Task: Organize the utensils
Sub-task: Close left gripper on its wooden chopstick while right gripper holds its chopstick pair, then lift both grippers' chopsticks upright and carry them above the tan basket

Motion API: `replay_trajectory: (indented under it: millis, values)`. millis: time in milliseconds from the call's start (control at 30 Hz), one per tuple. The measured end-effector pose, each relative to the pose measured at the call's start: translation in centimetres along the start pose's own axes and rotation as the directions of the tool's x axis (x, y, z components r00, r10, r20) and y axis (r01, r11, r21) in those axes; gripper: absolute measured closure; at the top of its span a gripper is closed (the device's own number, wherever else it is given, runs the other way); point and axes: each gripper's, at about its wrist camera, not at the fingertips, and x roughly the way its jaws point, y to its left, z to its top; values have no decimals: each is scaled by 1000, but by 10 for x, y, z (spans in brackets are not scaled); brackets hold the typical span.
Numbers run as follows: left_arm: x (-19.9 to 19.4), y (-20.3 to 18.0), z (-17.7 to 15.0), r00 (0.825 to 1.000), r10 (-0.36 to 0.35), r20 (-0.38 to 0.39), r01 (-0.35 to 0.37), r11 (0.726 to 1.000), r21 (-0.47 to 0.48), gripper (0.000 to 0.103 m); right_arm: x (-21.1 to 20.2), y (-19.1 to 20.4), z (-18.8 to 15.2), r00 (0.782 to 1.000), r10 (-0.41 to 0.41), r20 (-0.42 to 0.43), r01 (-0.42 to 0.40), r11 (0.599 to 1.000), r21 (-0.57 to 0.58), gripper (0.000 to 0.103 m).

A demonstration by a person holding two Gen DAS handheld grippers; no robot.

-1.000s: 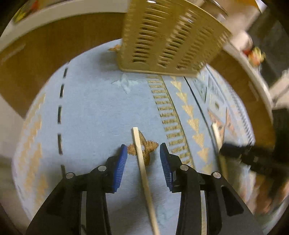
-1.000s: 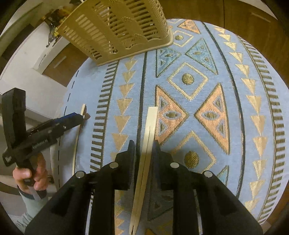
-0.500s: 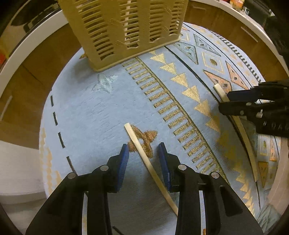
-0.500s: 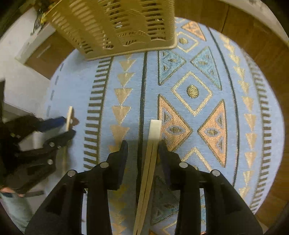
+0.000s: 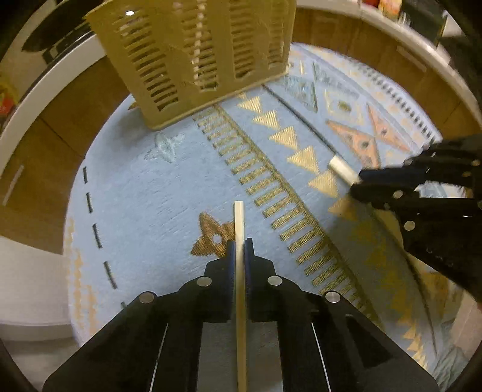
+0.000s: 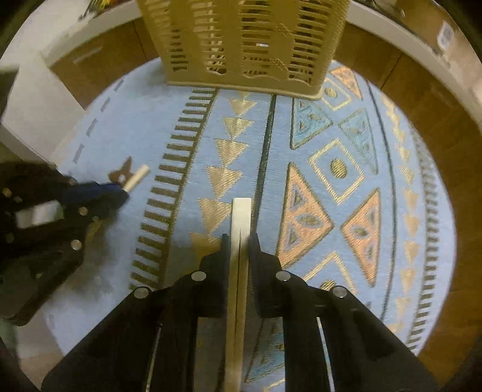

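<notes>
My left gripper (image 5: 239,244) is shut on a single pale wooden chopstick (image 5: 239,223), whose tip sticks out ahead of the jaws above the blue patterned mat (image 5: 144,196). My right gripper (image 6: 239,238) is shut on a pair of pale chopsticks (image 6: 241,214) held side by side. The left gripper also shows in the right wrist view (image 6: 117,193) at the left, and the right gripper in the left wrist view (image 5: 361,181) at the right. A tan slotted utensil basket (image 5: 195,57) stands at the far end of the mat; it also shows in the right wrist view (image 6: 244,42).
The mat lies on a wooden table (image 6: 436,126) with a white rim (image 5: 39,90). Blurred items stand beyond the table at the top right (image 5: 385,4).
Both grippers have closed on their chopsticks. The left chopstick now lines up straight between the jaws. Both views have swung toward the basket.
</notes>
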Motion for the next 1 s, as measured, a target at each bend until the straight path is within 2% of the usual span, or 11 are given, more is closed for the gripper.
replay_trajectory:
  millis: [133,267,333,400,567,633,700,733,767,833,1000]
  values:
    - [-16,10,-11,993,-81,88,86,994,-61,100,-21,-20,-5,996,66,60,-68,997,37,92]
    - [-41,16,-17,976,-102,193,125,986,-108,100,-44,-27,-10,984,112,139,-118,992,33,92]
    - [-54,14,-10,963,-107,247,142,982,-127,99,-60,-25,-12,973,129,190,-136,991,20,92]
    - [-73,17,-9,941,-108,320,161,977,-143,99,-71,-27,-11,962,143,232,-150,989,11,92]
    - [-119,19,-8,878,-88,471,188,967,-171,99,-110,-28,-10,907,130,400,-138,990,-9,92]
    - [-127,16,1,845,-71,530,193,965,-177,99,-121,-28,-3,876,147,459,-157,987,-15,92]
    - [-146,16,4,799,-36,600,182,966,-184,99,-133,-29,0,842,166,513,-178,984,-25,92]
    - [-152,18,6,784,-25,621,179,966,-187,99,-141,-29,3,822,166,545,-181,983,-27,92]
    - [-161,18,11,757,-8,653,177,965,-193,99,-149,-30,7,804,166,571,-183,983,-28,92]
    - [-174,19,16,720,12,694,180,962,-204,99,-163,-33,15,772,174,611,-195,980,-32,93]
    - [-207,29,37,608,74,790,176,958,-225,99,-188,-38,42,718,180,672,-211,977,-37,93]
